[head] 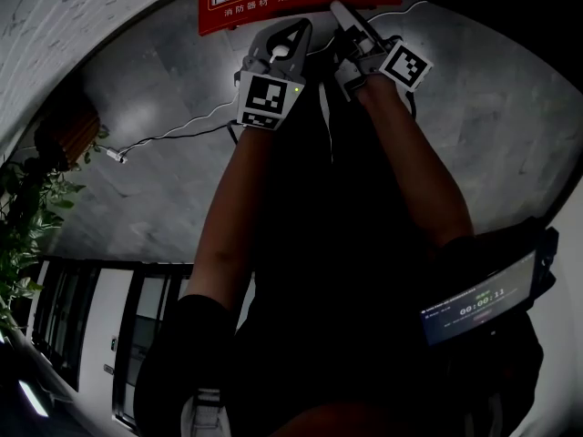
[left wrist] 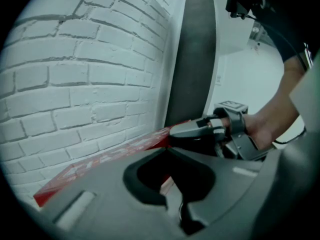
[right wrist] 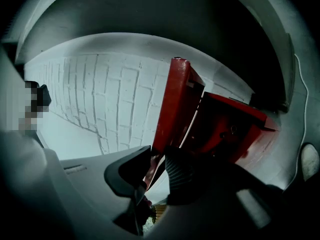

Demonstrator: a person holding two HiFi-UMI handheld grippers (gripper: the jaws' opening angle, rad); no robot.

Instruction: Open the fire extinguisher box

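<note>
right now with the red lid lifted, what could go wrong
The right hand-held gripper seems to hold the lid only by its thin edge, so it could slip and drop shut. The left hand-held gripper sits close by the box and could get caught under it.

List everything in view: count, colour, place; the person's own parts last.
floor: 1, grey, underfoot
brick wall: 1, white, ahead of the person
fire extinguisher box: 1, red, against the brick wall; lid raised
cable: 1, white, on the floor
plant: 1, green, head view's left edge
screen device: 1, dark, lit, head view's lower right
left gripper: 1, grey, jaws together, empty, near the box
right gripper: 1, grey, closed on the lid's edge
arms: 2, shadowed, stretched toward the box
</note>
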